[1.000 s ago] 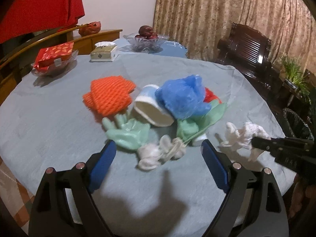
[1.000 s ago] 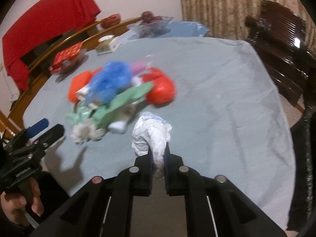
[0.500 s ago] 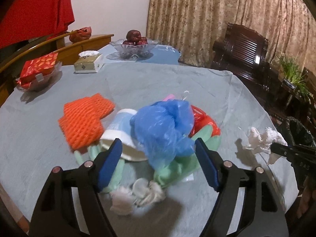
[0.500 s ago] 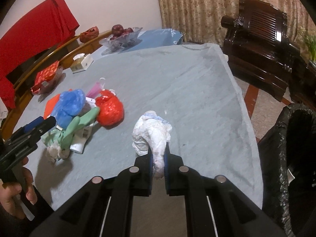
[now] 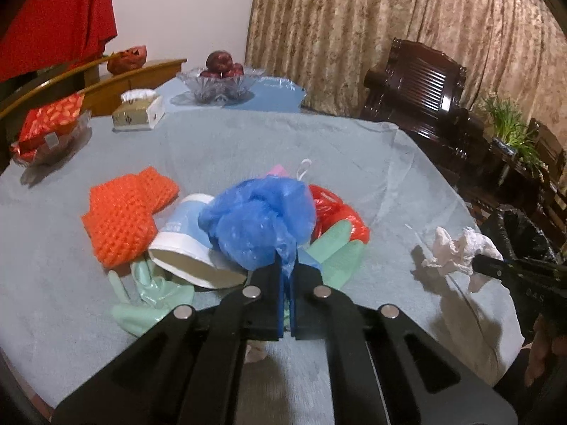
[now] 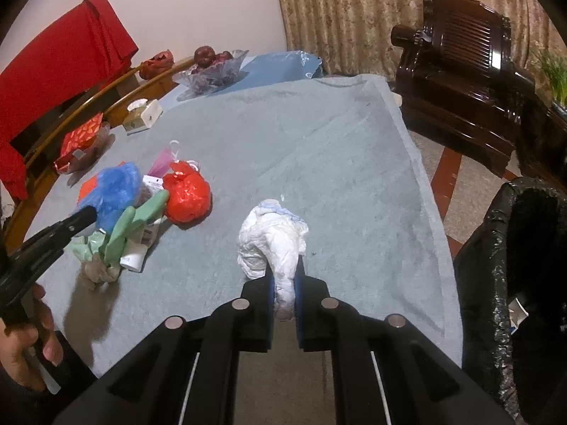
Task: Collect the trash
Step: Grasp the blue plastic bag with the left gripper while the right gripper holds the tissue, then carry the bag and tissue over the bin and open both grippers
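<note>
My left gripper (image 5: 287, 276) is shut on the crumpled blue plastic bag (image 5: 258, 219), which sits atop a trash pile: an orange foam net (image 5: 124, 212), a paper cup (image 5: 191, 248) on its side, green gloves (image 5: 152, 294) and a red bag (image 5: 336, 212). My right gripper (image 6: 285, 283) is shut on a crumpled white tissue (image 6: 273, 244) and holds it above the table's near right part. That tissue also shows in the left wrist view (image 5: 457, 248). The blue bag (image 6: 113, 191) and left gripper (image 6: 85, 217) show at the left of the right wrist view.
A bin lined with a black bag (image 6: 514, 283) stands off the table's right edge. A tissue box (image 5: 138, 111), a fruit bowl (image 5: 219, 81) and a red snack dish (image 5: 46, 131) sit at the far side. A dark wooden chair (image 6: 457, 71) stands beyond.
My left gripper has moved forward over the pile and shut on the blue bag. My right gripper, still holding the tissue, has swung right toward the black bin.
</note>
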Demonstrator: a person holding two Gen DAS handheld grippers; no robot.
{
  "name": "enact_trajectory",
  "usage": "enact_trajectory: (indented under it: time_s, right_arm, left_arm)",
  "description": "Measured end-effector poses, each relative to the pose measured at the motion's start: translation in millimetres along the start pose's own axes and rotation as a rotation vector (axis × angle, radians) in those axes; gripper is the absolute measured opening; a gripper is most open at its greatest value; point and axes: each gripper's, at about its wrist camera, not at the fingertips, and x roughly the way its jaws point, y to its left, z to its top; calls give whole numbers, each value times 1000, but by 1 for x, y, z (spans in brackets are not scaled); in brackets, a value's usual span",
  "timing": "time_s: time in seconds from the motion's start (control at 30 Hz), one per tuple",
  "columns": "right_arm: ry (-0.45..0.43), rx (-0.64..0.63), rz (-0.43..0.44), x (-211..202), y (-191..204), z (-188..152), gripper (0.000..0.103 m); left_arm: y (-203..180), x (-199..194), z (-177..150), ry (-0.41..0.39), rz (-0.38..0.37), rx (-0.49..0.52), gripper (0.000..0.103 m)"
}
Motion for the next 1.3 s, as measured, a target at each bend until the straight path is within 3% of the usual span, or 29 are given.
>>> enact_trajectory:
  time_s: [0.47, 0.77, 1.1, 1.3]
  right_arm:
    - [-60, -20, 2, -30, 13, 12, 9]
    - [-94, -15, -10, -56, 11, 12, 9]
    - [-143, 38, -86, -108, -29, 7, 9]
    - [-172, 92, -176, -145, -81, -4, 9]
  left_arm:
    - [-8, -64, 25, -119, -6, 39, 1]
    - [-20, -91, 28, -128, -44, 53, 1]
    - [-84, -98, 27, -122, -148, 143, 1]
    - [-155, -85, 32, -118, -254, 223, 1]
